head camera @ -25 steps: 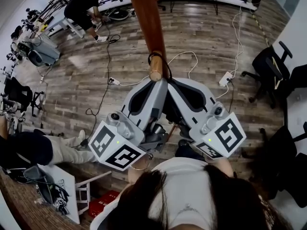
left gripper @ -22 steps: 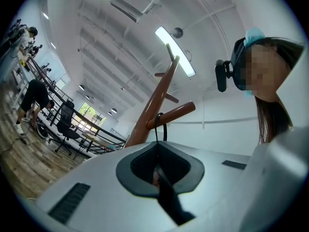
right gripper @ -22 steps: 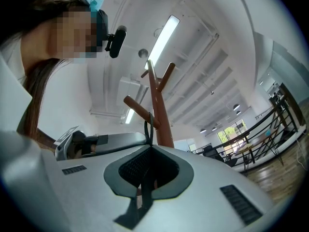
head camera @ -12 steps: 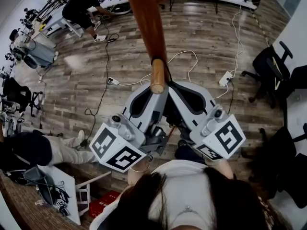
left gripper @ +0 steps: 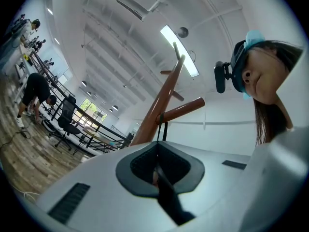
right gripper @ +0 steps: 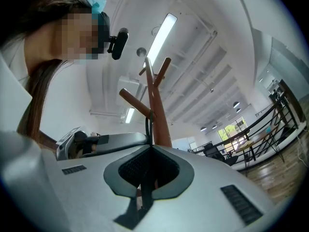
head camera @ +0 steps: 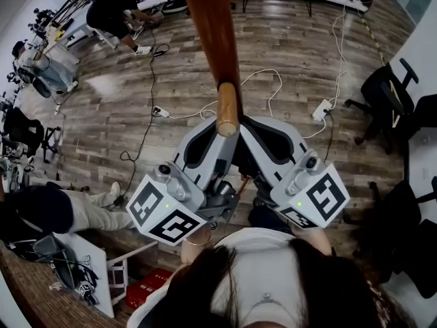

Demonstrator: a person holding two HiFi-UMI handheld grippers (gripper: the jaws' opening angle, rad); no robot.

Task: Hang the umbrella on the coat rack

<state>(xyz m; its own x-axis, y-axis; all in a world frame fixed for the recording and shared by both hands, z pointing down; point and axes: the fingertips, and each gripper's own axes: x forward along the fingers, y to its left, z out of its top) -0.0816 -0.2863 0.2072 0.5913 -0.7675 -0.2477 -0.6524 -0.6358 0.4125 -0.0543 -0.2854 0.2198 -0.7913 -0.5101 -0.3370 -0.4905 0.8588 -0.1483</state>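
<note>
Wooden peg [head camera: 227, 115] already carries the umbrella's black strap [left gripper: 165, 129], looped over it. The left gripper [left gripper: 157, 143] and right gripper [right gripper: 151, 146] both have their fingers pinched shut on that strap. The umbrella itself is hidden beneath them, so only the release seems left.

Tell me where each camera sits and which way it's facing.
Head view: on the person's head, facing steeply down the coat rack; hair, left gripper and right gripper show.
Left gripper view: on that gripper, facing up along its shut jaws at the strap over a peg; person's head shows.
Right gripper view: likewise upward, from the opposite side; left gripper shows.
Shared: both gripper views show rack, strap, ceiling.
</note>
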